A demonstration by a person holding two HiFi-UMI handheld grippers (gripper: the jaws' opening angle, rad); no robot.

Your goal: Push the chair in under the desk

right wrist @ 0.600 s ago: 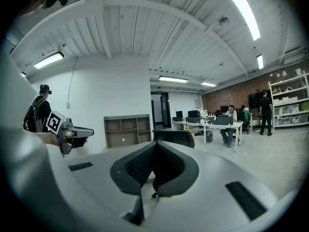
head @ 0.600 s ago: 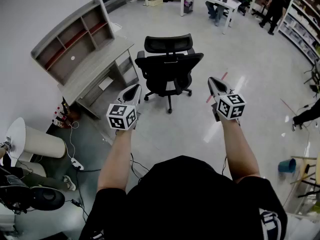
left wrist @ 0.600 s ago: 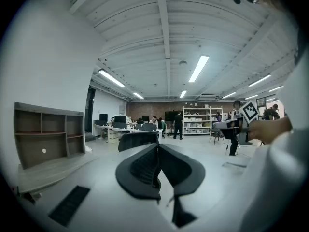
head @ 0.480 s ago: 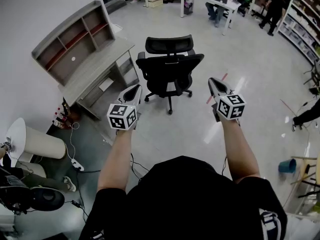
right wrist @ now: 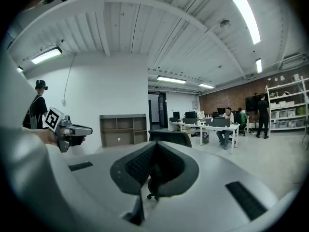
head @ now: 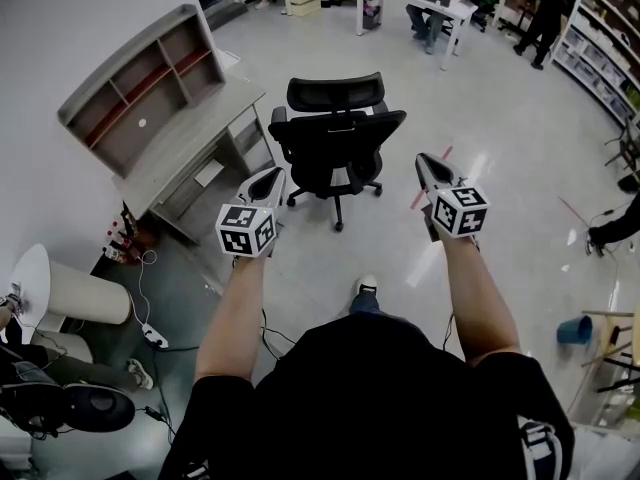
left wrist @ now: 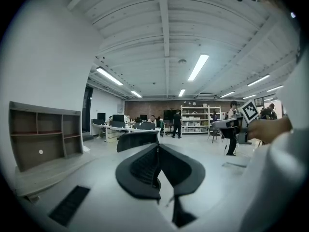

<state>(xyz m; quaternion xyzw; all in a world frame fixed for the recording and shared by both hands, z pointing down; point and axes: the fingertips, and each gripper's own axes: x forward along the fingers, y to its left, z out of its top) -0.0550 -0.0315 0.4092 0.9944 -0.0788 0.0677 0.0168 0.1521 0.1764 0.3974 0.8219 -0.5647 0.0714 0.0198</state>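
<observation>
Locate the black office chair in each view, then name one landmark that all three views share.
Head view: chair, upper centre.
Left gripper view: chair back, slightly low and left of centre.
Right gripper view: chair back, slightly low, near centre.
Shared landmark: shelf unit, left of the chair in each view.

Busy open office all around, and plenty on the floor.
Against the white wall stands an open shelf unit (head: 140,88), its cubbies bare. Down at the left, a cluster of small bottles (head: 118,238) sits on the floor, and a white cable (head: 140,288) runs to a power strip (head: 153,336) near a white cylindrical object (head: 85,290). At the far end, a seated person (head: 420,13) works at a long white table (head: 452,5). Storage racks (head: 600,58) line the right side, a blue bucket (head: 574,330) sits low on the right, and a red tape mark (head: 446,152) shows on the glossy floor. Overhead, ceiling light strips (left wrist: 198,66) glow.
</observation>
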